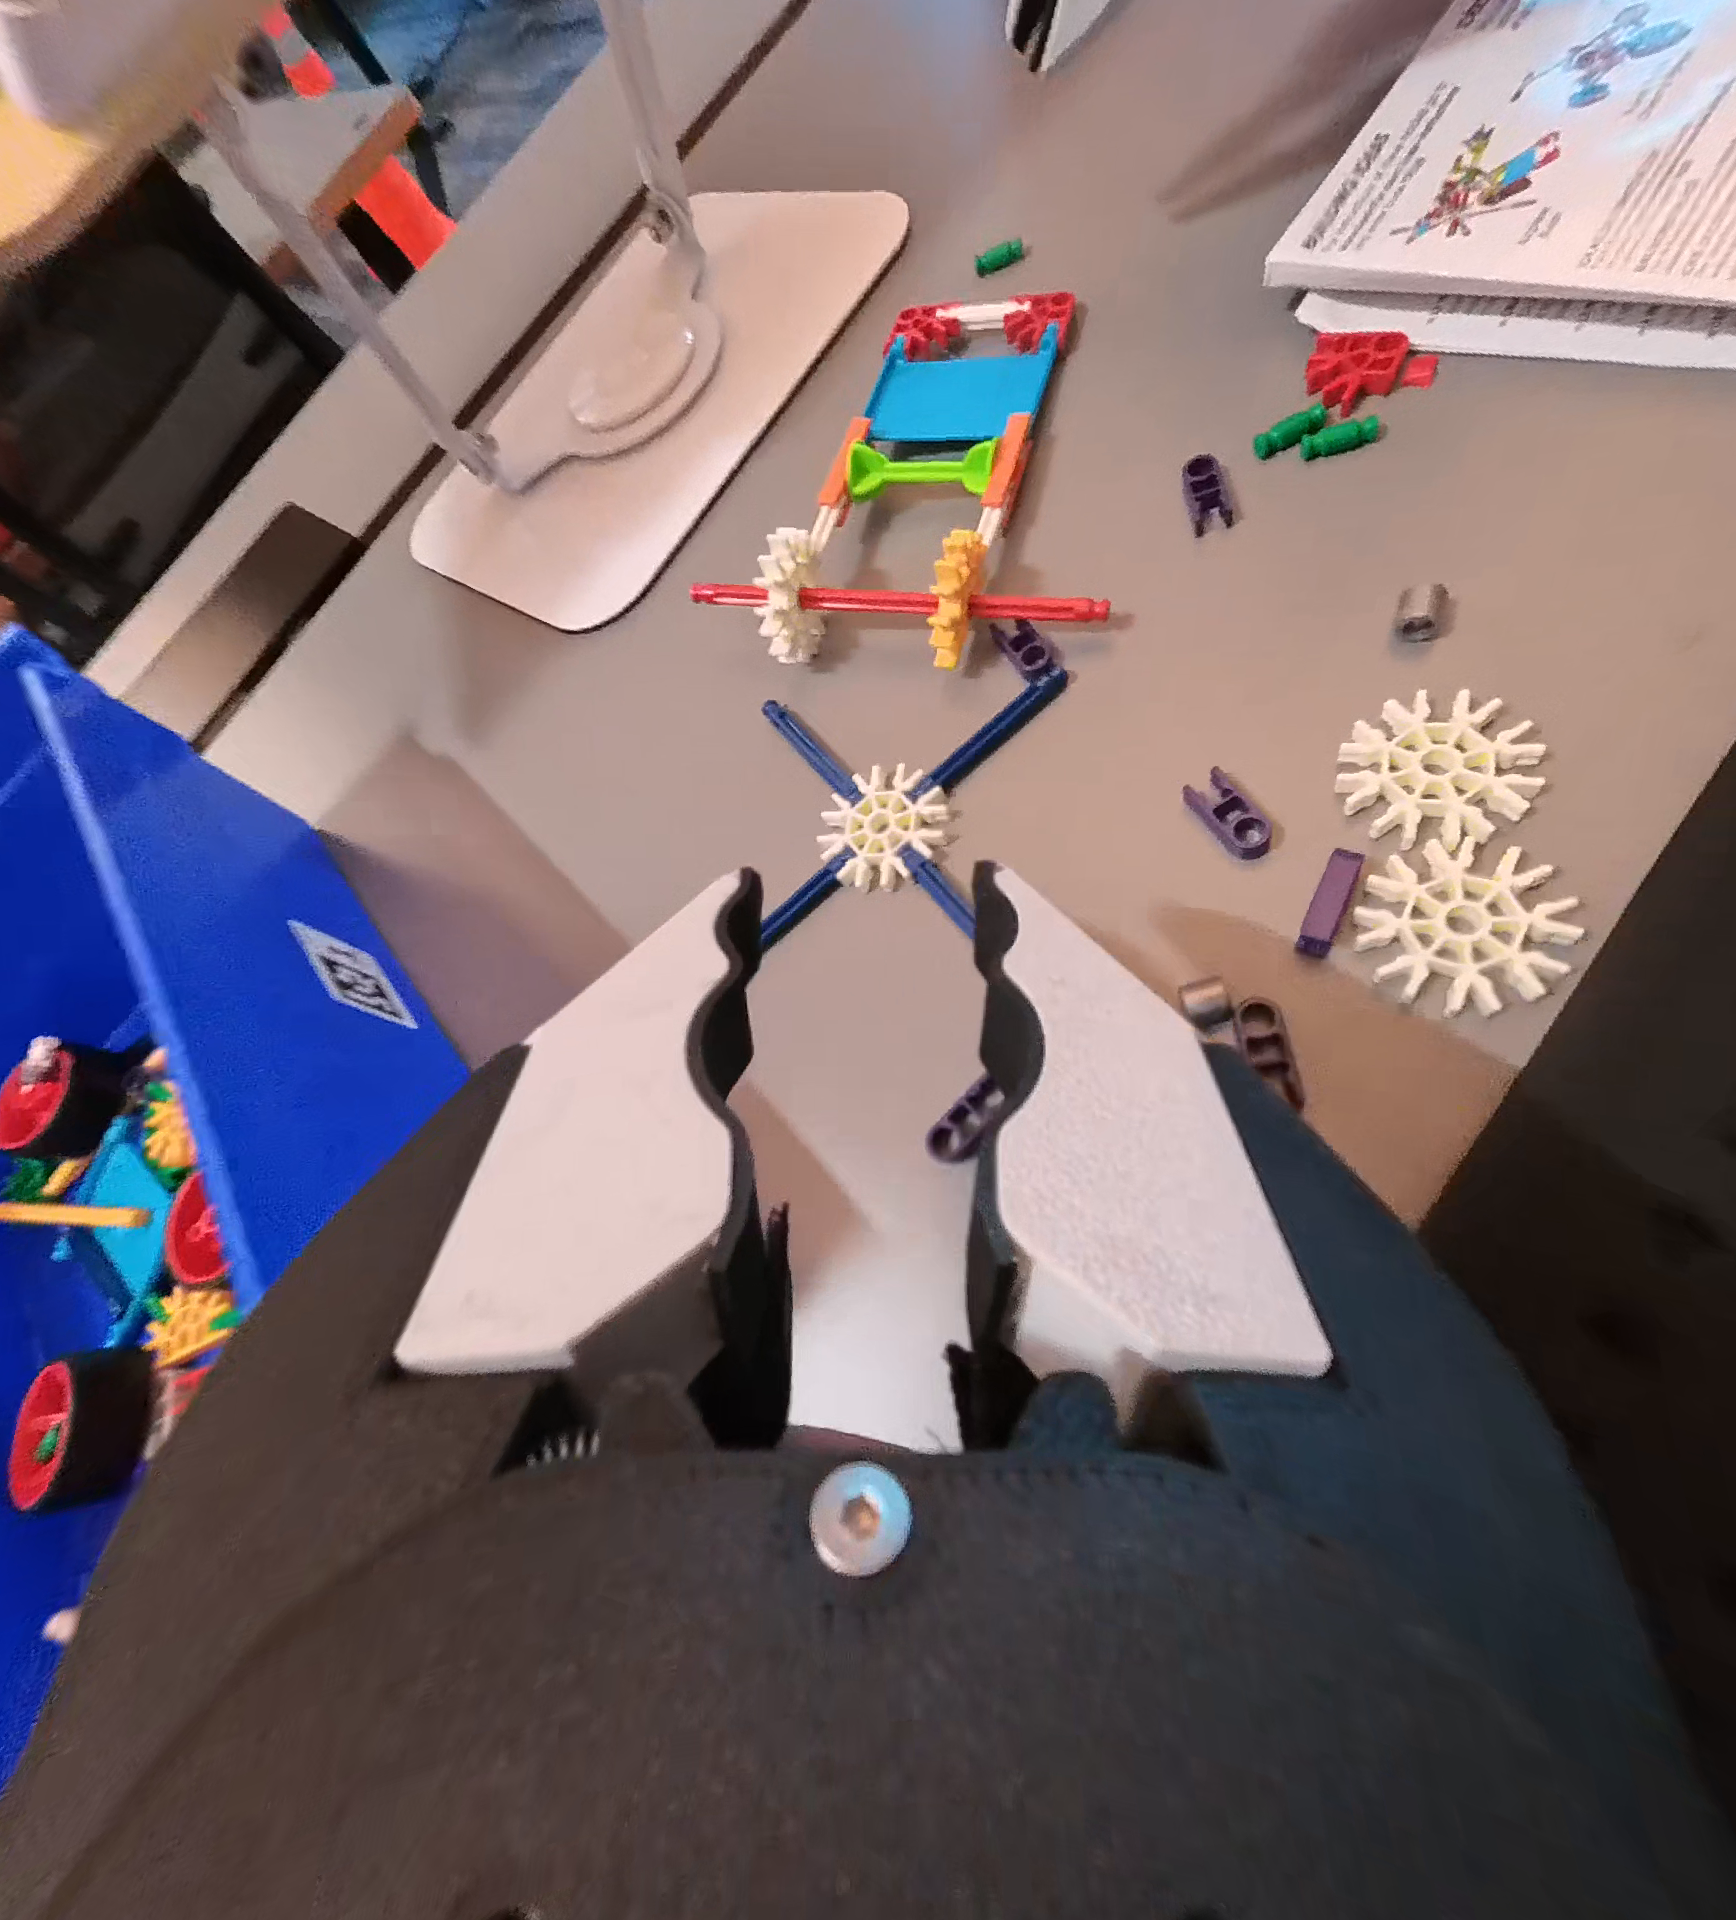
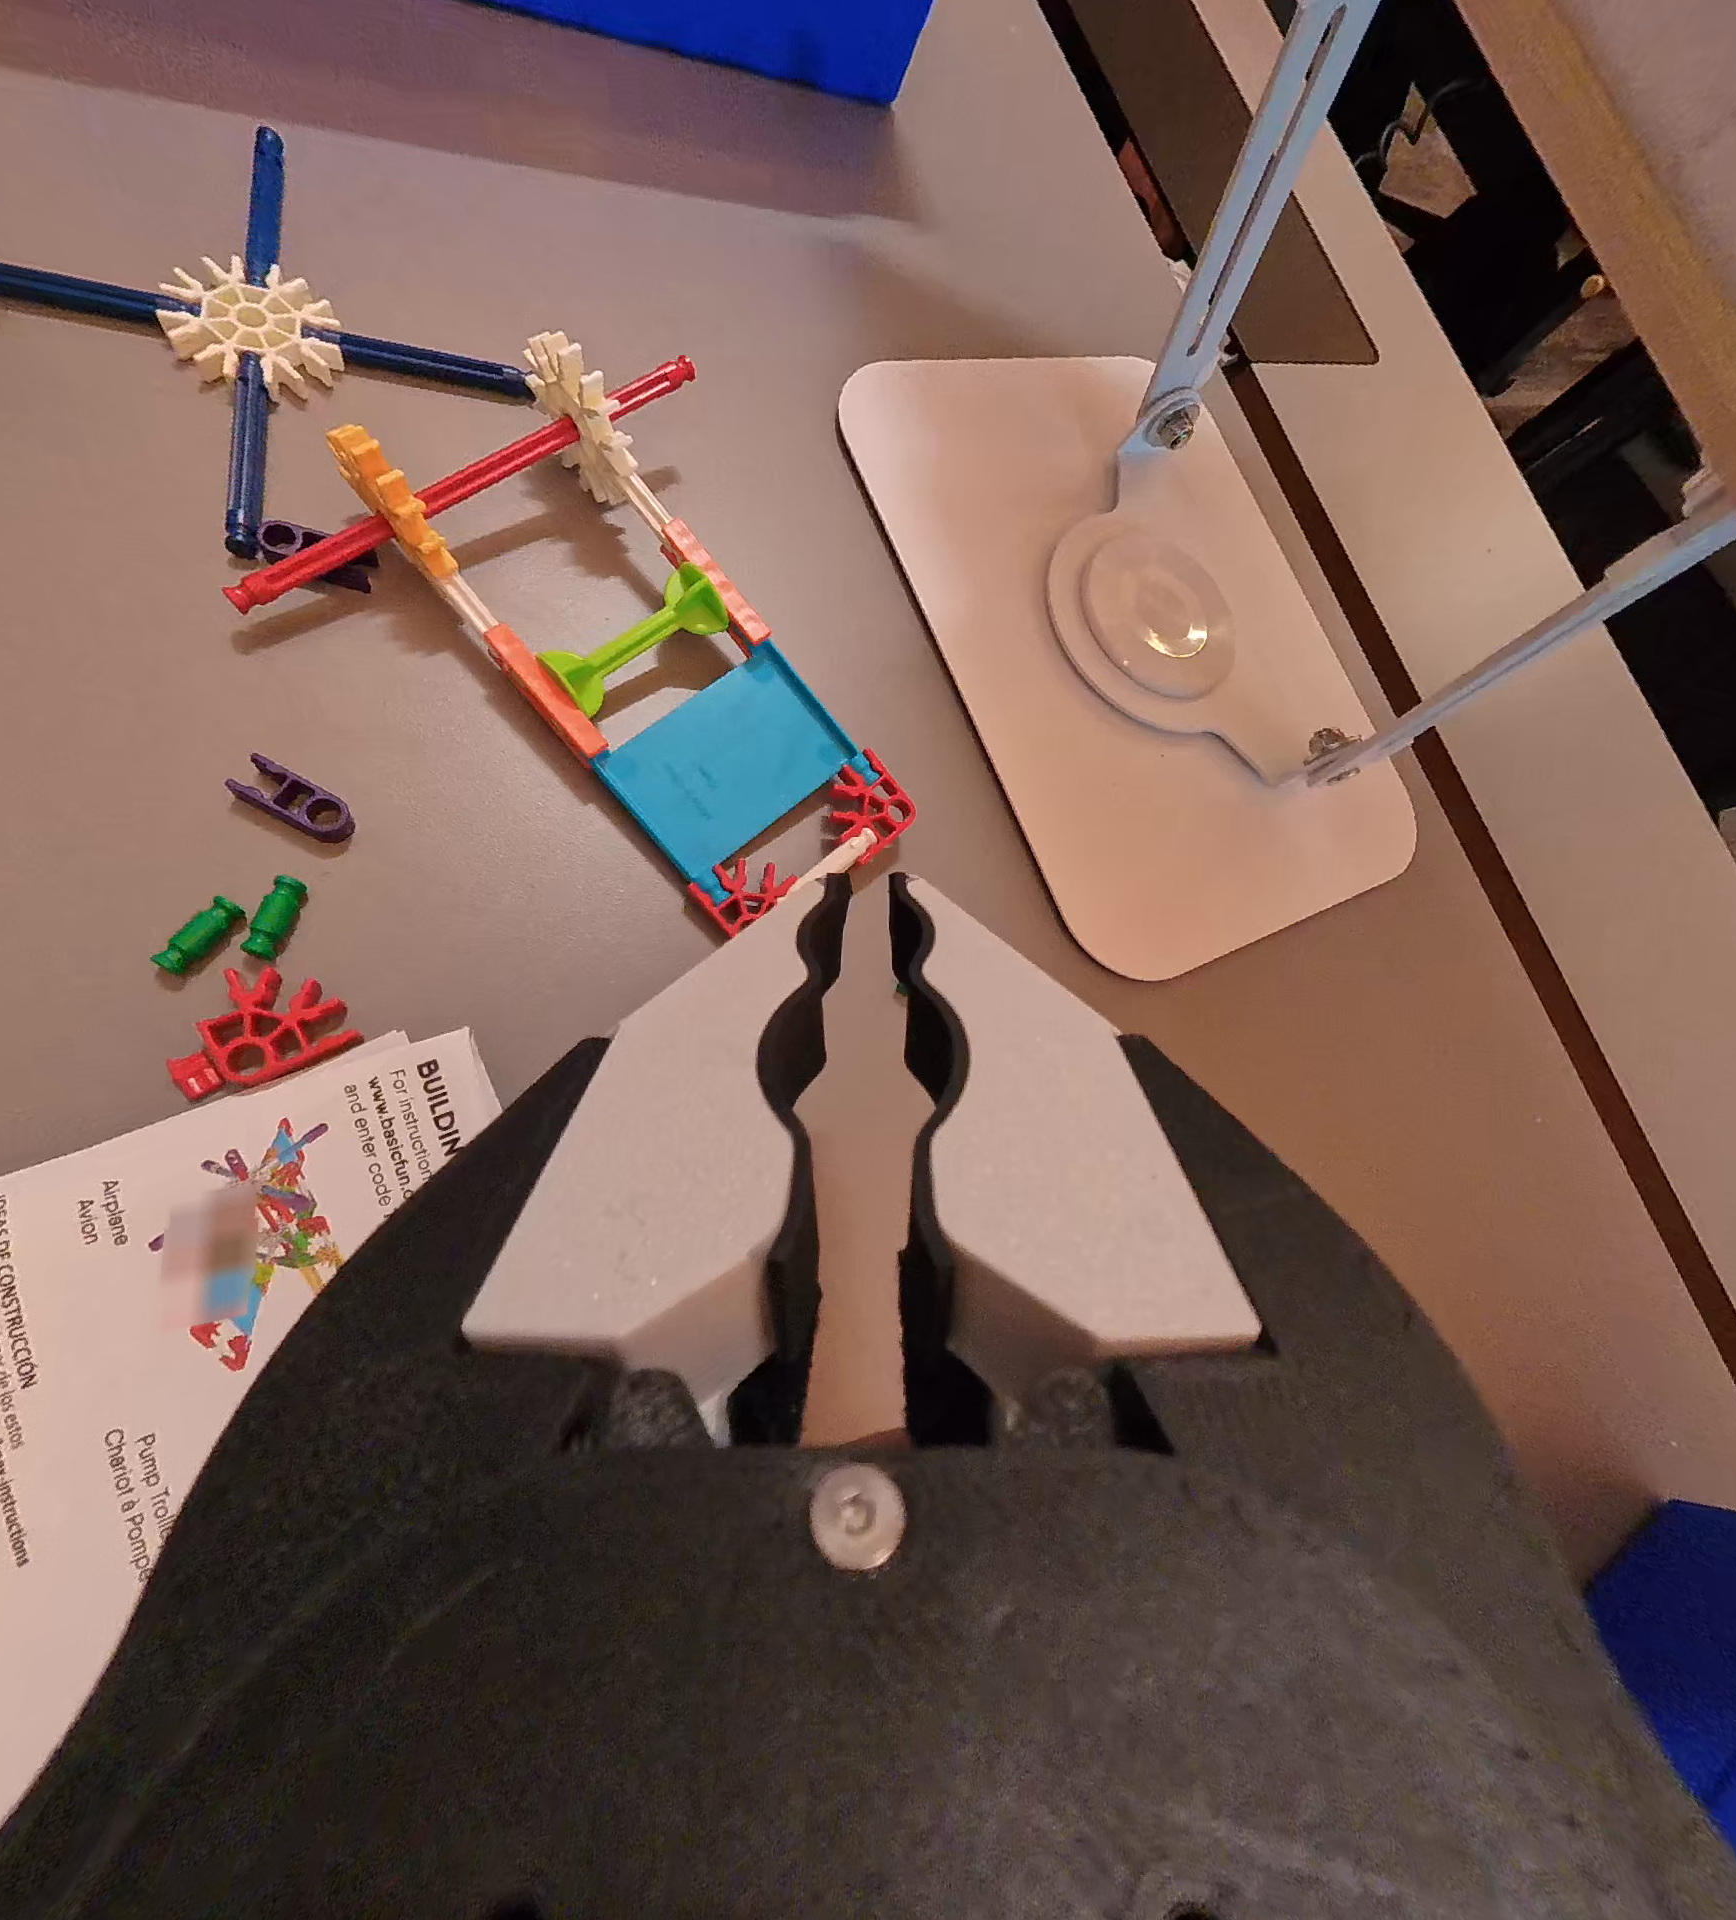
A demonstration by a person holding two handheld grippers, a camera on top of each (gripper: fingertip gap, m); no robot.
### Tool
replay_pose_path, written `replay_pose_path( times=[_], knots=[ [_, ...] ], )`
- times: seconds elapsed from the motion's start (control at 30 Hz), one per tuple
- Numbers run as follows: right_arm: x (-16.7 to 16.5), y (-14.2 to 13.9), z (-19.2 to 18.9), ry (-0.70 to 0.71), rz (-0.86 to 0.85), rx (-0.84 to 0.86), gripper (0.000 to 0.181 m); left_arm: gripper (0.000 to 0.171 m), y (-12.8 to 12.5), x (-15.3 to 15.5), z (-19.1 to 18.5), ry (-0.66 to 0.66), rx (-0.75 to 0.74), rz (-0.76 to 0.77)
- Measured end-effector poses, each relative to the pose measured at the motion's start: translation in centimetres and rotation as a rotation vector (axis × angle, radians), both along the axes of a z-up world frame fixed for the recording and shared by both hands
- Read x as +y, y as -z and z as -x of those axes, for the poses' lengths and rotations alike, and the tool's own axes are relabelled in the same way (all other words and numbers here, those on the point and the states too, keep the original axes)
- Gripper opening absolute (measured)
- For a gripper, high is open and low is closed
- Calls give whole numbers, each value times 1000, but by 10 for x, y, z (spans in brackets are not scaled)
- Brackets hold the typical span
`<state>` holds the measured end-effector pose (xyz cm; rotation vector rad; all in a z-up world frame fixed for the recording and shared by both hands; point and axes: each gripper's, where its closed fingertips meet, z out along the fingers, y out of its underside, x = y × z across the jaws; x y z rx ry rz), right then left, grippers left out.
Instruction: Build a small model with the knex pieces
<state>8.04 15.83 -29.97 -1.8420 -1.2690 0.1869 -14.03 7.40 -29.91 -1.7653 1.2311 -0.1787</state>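
L gripper (image 1: 866, 883) hangs open w/ nothing held, tips just short of white snowflake connector (image 1: 883, 827) w/ four blue rods (image 1: 999, 727) in an X, flat on table. R gripper (image 2: 870, 881), jaws nearly closed w/ slim gap, tips by white rod (image 2: 836, 860) between red connectors at end of flat toy frame (image 2: 724, 774); contact unclear.
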Motion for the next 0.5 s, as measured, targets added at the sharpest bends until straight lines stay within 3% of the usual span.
replay_pose_path(
  times=[0.13,0.5],
  knots=[
    [-1,0,1,-6,-4,-4,6,49,24,8,-10,-8,52,112],
    [-4,2,4,-20,-11,-20,7,54,52,34,-28,-58,91,239]
  ],
)
